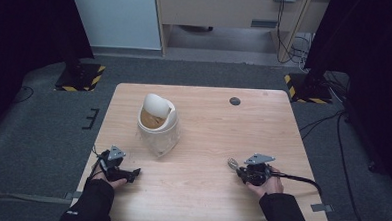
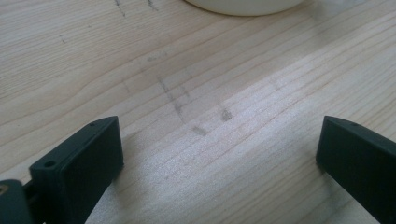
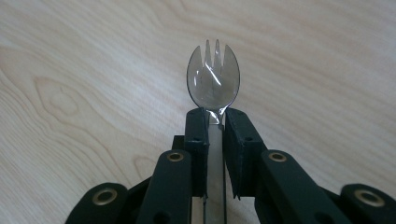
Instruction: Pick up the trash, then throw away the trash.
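Right gripper view: right tool [image 3: 215, 122] clamped on spork [image 3: 214, 79], tines straight ahead

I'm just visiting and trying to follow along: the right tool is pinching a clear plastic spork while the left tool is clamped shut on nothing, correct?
Not quite. The left tool is open: the left gripper view shows its jaws standing wide apart over the bare light wooden table. The rest holds: the right tool pinches the clear plastic spork by its handle.
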